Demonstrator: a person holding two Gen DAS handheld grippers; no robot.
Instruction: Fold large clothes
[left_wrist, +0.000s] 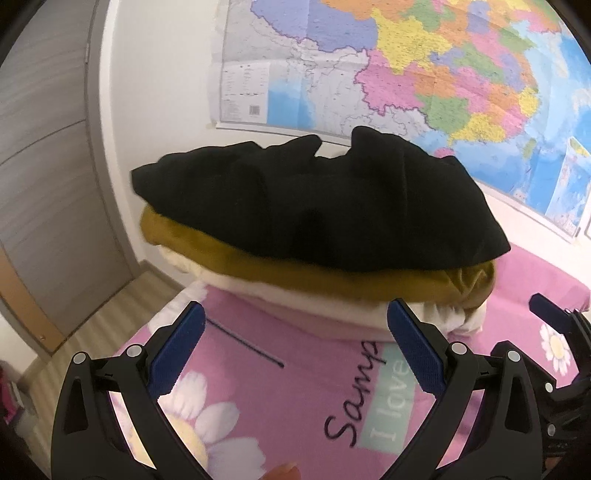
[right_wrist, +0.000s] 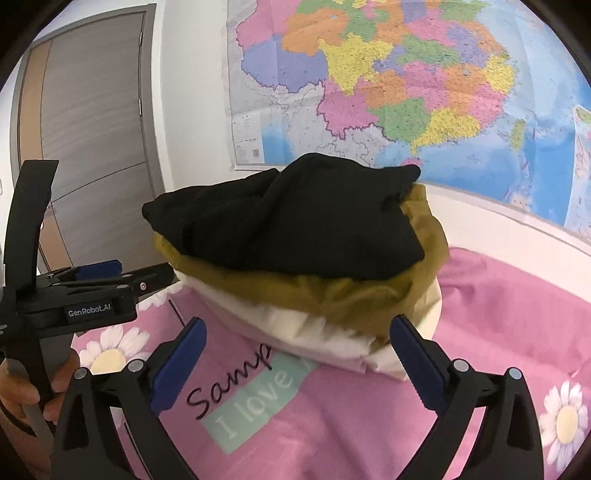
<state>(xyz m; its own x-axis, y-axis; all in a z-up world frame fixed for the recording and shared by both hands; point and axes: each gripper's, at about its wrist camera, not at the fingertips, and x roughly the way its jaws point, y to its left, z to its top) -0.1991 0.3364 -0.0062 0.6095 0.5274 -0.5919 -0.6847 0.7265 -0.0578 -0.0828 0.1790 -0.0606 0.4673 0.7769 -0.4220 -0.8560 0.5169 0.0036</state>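
Three folded garments sit stacked on a pink bed sheet in the left wrist view: a black garment on top, a mustard-brown garment under it, and a white garment at the bottom. The stack rests at the far end of the bed, near the wall, where a large coloured map hangs. The left gripper has its blue-padded jaws spread wide with nothing between them, only the flowered sheet and its printed lettering below. Its fingertips stand just short of the stack's near edge. A thin dark line lies on the sheet between the jaws. At the right edge part of the right gripper shows. A grey door stands to the left.

In the right wrist view the same stack lies ahead, the black garment over the mustard-brown one and the white one. The right gripper is spread fully apart and empty, its tips close to the white layer but clear of it. At the left the left gripper appears side-on, held by a hand. The map and door fill the background.
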